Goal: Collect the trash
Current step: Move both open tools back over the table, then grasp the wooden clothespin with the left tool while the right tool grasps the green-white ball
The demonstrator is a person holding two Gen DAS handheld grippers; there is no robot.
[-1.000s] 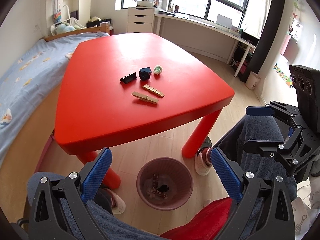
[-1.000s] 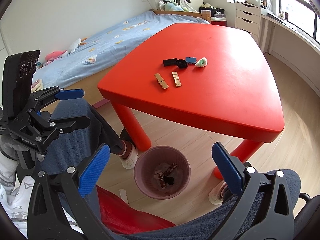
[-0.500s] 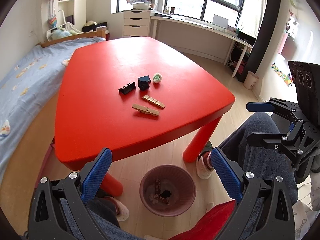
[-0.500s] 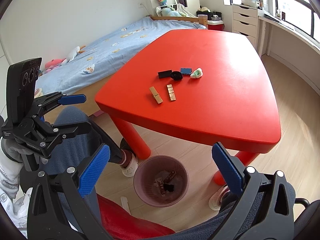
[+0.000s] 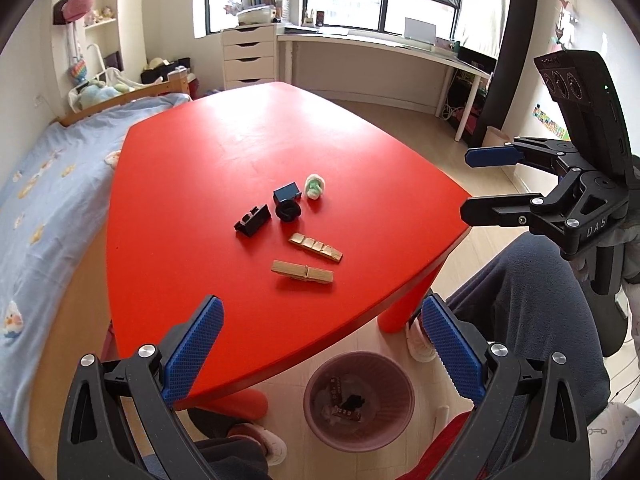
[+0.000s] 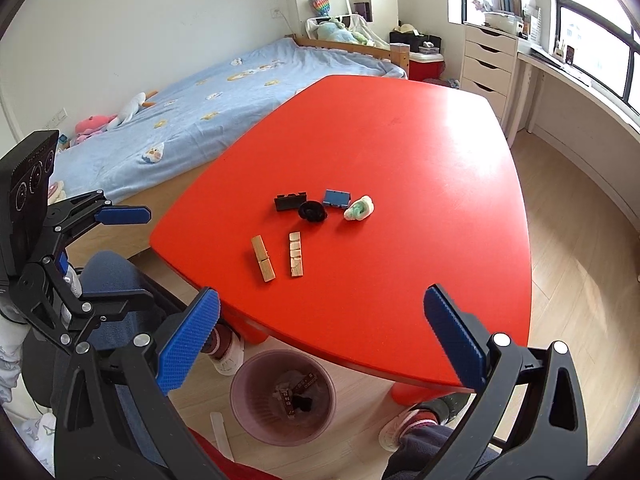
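Several small pieces of trash lie grouped on the red table (image 5: 208,184) (image 6: 420,152): a wooden clothespin (image 5: 302,272) (image 6: 263,259), a segmented wooden strip (image 5: 316,247) (image 6: 295,254), a black clip (image 5: 253,220) (image 6: 290,201), a black ring (image 5: 288,211) (image 6: 312,211), a blue block (image 5: 286,193) (image 6: 337,198) and a white-green wad (image 5: 314,186) (image 6: 359,209). A pink bin (image 5: 359,400) (image 6: 283,396) with scraps inside stands on the floor below the table's near edge. My left gripper (image 5: 320,348) (image 6: 108,256) and right gripper (image 6: 320,340) (image 5: 480,184) are both open and empty, held short of the table.
A bed (image 6: 200,104) with a blue cover runs along the table's left side. White drawers (image 5: 249,56) and a long desk (image 5: 380,46) stand under the windows. A seated person's knees (image 5: 528,296) and shoes (image 6: 226,354) are by the bin.
Both grippers have risen and tilted up toward the tabletop, so the trash pieces sit closer and the bin has dropped lower in view. Both stay open.
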